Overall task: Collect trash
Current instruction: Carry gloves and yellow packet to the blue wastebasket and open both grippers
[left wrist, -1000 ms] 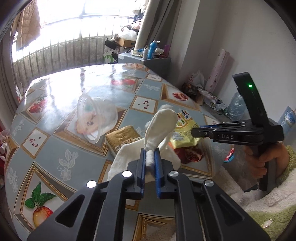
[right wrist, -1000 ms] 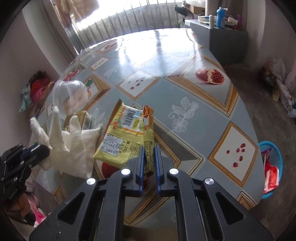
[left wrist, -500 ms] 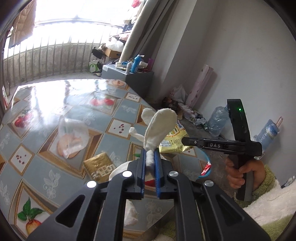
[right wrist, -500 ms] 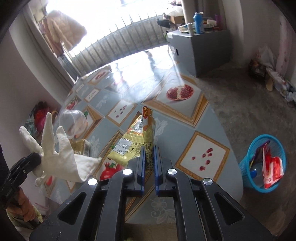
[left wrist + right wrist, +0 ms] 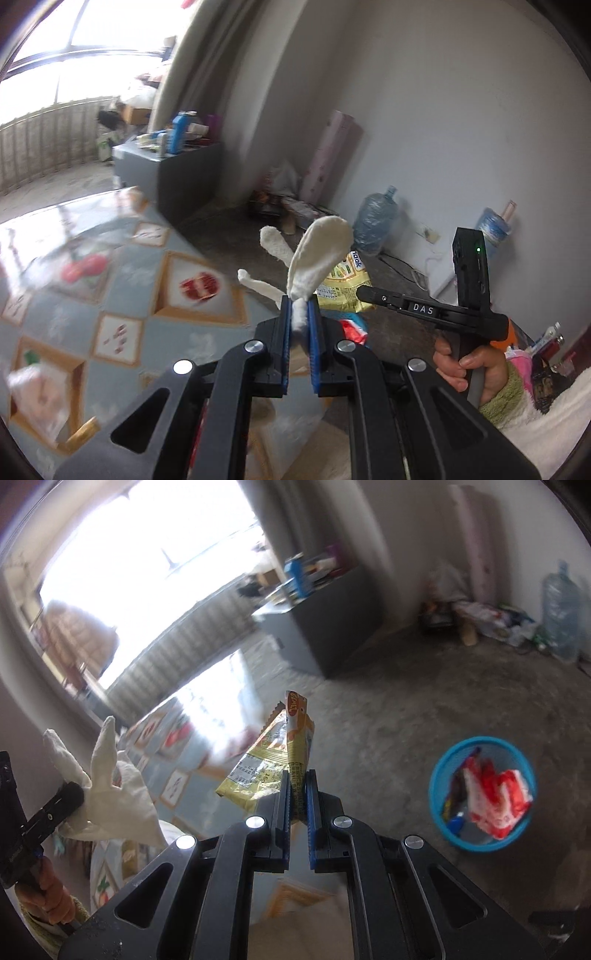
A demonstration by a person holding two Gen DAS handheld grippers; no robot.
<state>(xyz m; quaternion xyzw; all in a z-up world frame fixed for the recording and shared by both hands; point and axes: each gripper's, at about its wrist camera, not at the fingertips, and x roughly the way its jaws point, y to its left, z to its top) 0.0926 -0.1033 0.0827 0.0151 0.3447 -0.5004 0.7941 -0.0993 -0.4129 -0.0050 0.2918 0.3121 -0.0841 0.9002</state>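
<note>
My left gripper (image 5: 300, 306) is shut on a white cloth glove (image 5: 314, 254), held in the air above the table's edge. The glove also shows in the right wrist view (image 5: 110, 797). My right gripper (image 5: 297, 779) is shut on a yellow snack wrapper (image 5: 269, 764), lifted off the table; the wrapper shows in the left wrist view (image 5: 341, 291) too. A blue trash basket (image 5: 443, 771) with red and dark wrappers in it stands on the floor to the right of the right gripper, lower down.
The table with a fruit-pattern oilcloth (image 5: 92, 295) lies to the left, with a clear plastic cup (image 5: 33, 391) on it. A grey cabinet (image 5: 325, 627), water bottles (image 5: 375, 225) and clutter stand along the far wall. Bare concrete floor surrounds the basket.
Both grippers have swung right, away from the table toward the floor, carrying the glove and the wrapper. The basket now sits larger and closer in the right wrist view.
</note>
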